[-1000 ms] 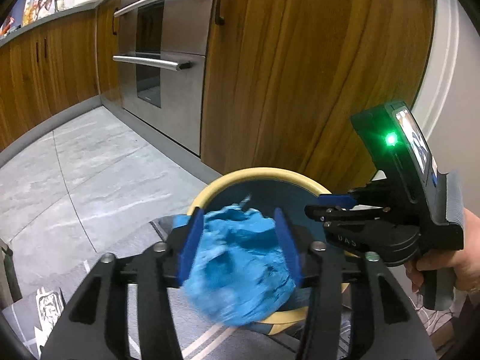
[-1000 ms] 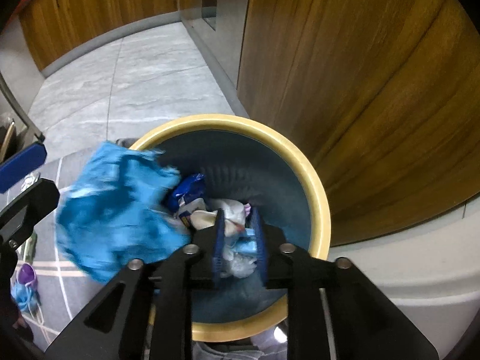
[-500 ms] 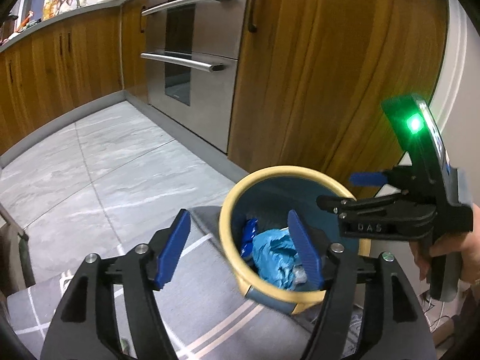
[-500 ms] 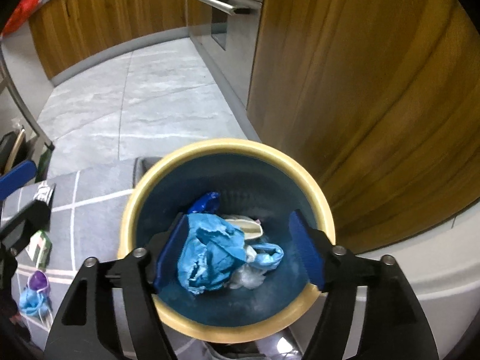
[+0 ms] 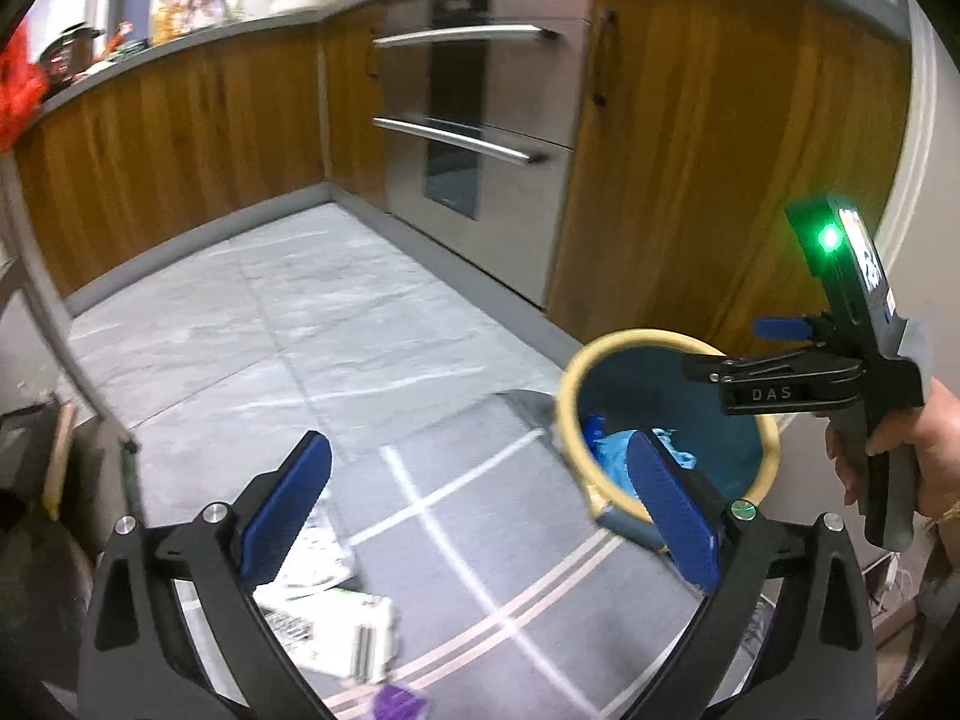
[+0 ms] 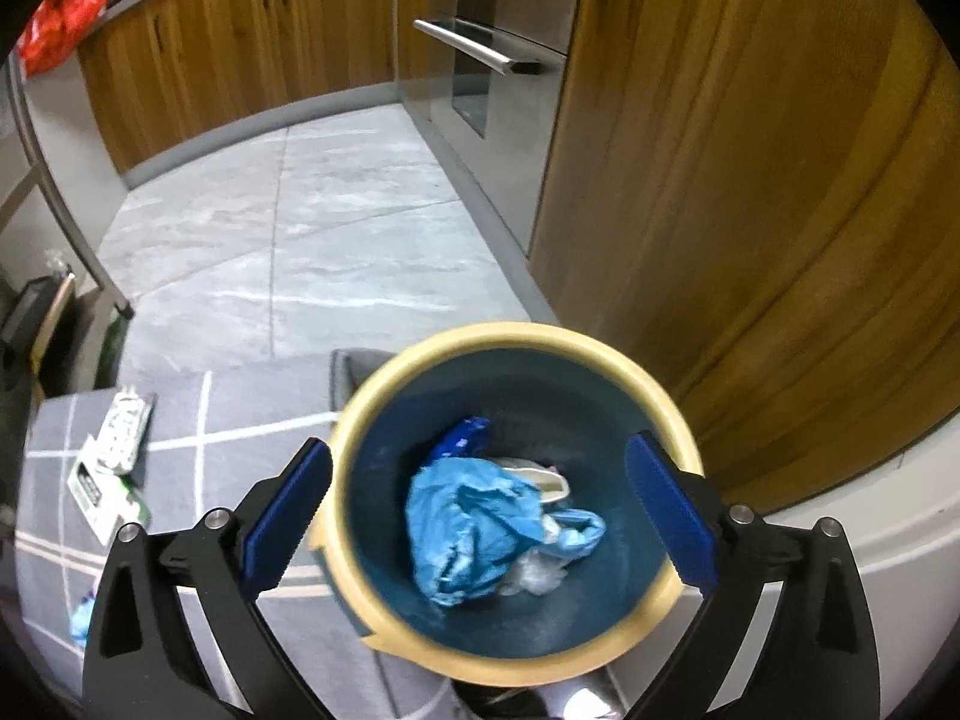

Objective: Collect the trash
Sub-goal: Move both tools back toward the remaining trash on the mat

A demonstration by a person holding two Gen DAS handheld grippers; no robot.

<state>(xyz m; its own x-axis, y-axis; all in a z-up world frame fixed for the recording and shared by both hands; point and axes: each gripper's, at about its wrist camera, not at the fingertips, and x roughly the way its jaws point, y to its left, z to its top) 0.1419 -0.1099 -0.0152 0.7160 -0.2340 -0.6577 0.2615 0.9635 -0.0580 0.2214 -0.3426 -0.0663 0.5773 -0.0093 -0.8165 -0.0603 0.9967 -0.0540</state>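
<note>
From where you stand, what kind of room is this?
Most likely a home kitchen: wooden cabinets under a cluttered counter, a built-in steel oven, and a tiled floor with a grey rug and a bin of trash.

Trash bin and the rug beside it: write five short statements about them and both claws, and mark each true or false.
1. A crumpled blue bag lies inside the bin. True.
2. The bin has a red rim. False: its rim is pale yellow and its inside is dark blue.
3. The left claw grips the blue bag. False: its jaws have just been opening and stand wide with nothing between them.
4. White wrappers lie on the grey rug outside the bin. True.
5. The right claw is shut. False: its jaws have just been opening and stand wide above the bin, holding nothing.
</note>
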